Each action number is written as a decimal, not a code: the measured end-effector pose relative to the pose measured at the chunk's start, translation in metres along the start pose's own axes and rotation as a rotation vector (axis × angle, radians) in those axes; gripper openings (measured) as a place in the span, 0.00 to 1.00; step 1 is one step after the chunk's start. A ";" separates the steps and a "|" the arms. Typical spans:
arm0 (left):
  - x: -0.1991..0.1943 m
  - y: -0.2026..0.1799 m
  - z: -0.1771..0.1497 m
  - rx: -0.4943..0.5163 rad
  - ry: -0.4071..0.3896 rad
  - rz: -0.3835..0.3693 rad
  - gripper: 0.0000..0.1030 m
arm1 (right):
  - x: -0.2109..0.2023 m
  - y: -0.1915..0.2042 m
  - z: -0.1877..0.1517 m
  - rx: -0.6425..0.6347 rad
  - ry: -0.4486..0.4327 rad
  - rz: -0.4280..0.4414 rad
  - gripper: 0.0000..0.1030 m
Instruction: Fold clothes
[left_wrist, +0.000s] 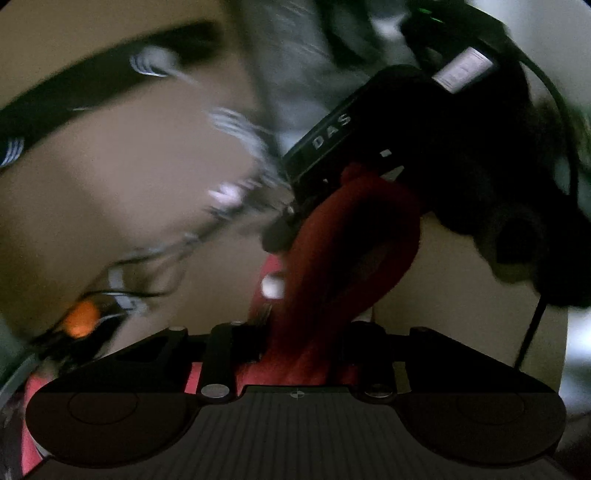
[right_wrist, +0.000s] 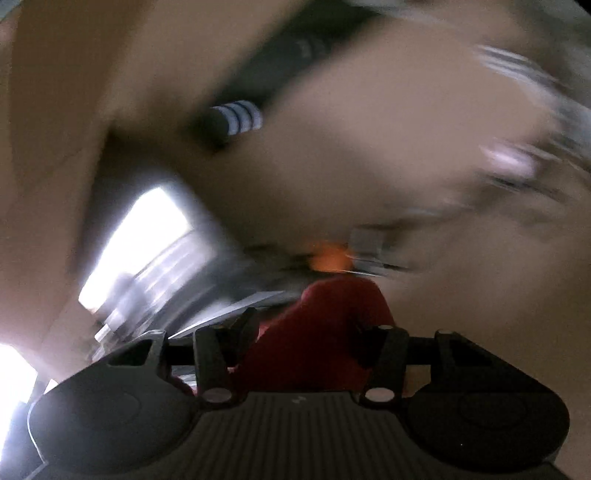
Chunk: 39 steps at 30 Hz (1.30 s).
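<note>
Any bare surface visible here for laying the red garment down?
Too blurred to name any. Both views smear into tan streaks. The red garment bunches between the left gripper fingers, with the right gripper crowding close above it.

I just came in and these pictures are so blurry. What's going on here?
A person is folding clothes with a handheld gripper in each hand. Both hold the same red garment: the left gripper is shut on a bunched strip of it, and the right gripper pinches another part. From the left wrist view, the right gripper's black body sits close ahead, gripping the cloth's far end. The background is smeared with motion, so the surroundings are unclear.
</note>
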<state>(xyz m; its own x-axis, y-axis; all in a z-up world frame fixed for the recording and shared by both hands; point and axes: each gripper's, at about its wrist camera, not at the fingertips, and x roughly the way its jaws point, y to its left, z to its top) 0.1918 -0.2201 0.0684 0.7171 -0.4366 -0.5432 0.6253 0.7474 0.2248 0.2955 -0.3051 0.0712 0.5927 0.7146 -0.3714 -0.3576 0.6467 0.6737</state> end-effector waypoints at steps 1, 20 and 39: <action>-0.018 0.014 0.004 -0.054 -0.031 0.031 0.29 | 0.017 0.024 0.003 -0.051 0.027 0.055 0.50; -0.188 0.141 -0.222 -1.023 -0.026 0.350 0.70 | 0.137 0.159 -0.059 -0.630 0.301 0.001 1.00; -0.173 0.206 -0.194 -1.102 -0.187 0.061 0.90 | 0.134 0.085 -0.152 -0.693 0.263 -0.328 1.00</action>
<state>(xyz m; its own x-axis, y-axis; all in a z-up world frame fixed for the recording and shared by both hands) 0.1366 0.1066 0.0513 0.8303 -0.3832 -0.4046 0.0397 0.7649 -0.6430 0.2349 -0.1136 -0.0186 0.5864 0.4437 -0.6777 -0.6123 0.7906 -0.0122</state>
